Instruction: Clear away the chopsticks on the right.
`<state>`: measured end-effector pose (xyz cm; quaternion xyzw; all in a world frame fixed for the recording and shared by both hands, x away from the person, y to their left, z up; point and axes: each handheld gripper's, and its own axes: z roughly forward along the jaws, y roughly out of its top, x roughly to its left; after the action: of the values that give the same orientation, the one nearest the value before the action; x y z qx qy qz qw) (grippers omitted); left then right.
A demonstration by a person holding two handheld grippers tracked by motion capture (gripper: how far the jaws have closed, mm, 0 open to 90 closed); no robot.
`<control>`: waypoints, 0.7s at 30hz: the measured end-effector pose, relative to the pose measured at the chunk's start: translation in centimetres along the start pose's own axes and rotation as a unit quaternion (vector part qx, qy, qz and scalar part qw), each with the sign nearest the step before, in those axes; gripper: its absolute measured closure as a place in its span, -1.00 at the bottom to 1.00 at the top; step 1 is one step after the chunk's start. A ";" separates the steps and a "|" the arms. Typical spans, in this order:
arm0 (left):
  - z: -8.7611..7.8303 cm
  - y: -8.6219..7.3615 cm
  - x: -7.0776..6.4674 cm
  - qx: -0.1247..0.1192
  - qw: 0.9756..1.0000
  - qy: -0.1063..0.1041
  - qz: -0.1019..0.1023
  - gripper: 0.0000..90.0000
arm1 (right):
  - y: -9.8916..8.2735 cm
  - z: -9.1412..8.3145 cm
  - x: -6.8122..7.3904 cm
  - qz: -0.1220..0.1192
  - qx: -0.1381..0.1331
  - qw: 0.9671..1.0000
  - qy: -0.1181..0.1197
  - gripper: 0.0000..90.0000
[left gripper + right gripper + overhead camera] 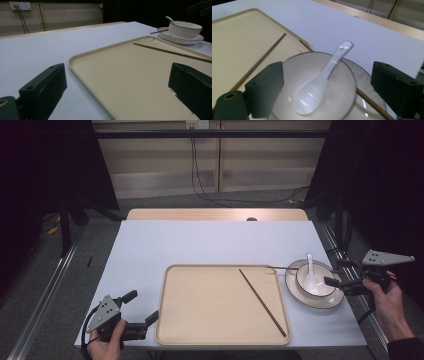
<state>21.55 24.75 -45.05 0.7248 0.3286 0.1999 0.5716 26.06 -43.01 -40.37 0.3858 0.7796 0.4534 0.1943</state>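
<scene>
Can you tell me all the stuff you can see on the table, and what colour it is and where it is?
table: one, pale blue-grey top.
tray: one, cream, near middle of the table.
chopsticks: two, brown; one slanting across the tray, one lying from the tray's far right corner onto the plate.
plate: one, white, right of the tray.
bowl: one, white, on the plate.
spoon: one, white, in the bowl.
left gripper: black, open, beside the tray's near left corner.
right gripper: black, open, at the bowl.

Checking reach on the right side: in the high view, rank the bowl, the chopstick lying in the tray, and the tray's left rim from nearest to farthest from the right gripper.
1. Bowl, just left of the right gripper, on its plate.
2. Chopstick in the tray, farther left.
3. Tray's left rim, farthest, near the left gripper.
</scene>
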 end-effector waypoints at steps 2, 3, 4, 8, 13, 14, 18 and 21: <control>0.0 0.0 0.0 -0.001 1.000 0.001 0.000 -0.96 | -0.1 -0.1 -1.2 -0.001 0.012 1.000 0.001 -0.71; 0.0 0.0 0.0 -0.002 1.000 0.001 -0.001 -0.96 | -0.1 -0.1 -1.9 0.000 0.012 1.000 0.009 -0.73; 0.0 0.0 0.0 -0.001 1.000 0.002 -0.002 -0.96 | 0.0 -0.2 -2.5 -0.001 0.011 1.000 0.018 -0.74; 0.0 0.0 0.0 0.001 1.000 0.002 0.001 -0.96 | 0.6 0.0 -4.4 -0.030 0.037 0.999 0.024 -0.74; 0.0 0.0 0.1 0.002 1.000 0.003 0.001 -0.96 | 0.5 1.0 -6.2 -0.045 0.071 0.996 0.000 -0.79; 0.0 0.0 0.1 0.002 1.000 0.003 0.001 -0.96 | 0.4 1.3 -6.5 -0.048 0.083 0.995 0.001 -0.74; 0.0 0.0 0.0 -0.001 1.000 0.004 0.000 -0.96 | 0.2 2.4 -7.4 -0.050 0.117 0.992 -0.012 -0.48; 0.0 0.0 -0.1 0.002 1.000 0.000 0.001 -0.96 | 0.0 2.9 -7.7 -0.073 0.131 0.989 -0.010 -0.18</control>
<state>21.50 24.71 -45.04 0.7260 0.3284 0.2002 0.5701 32.73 -47.39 -42.20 0.3543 0.8565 0.3279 0.1825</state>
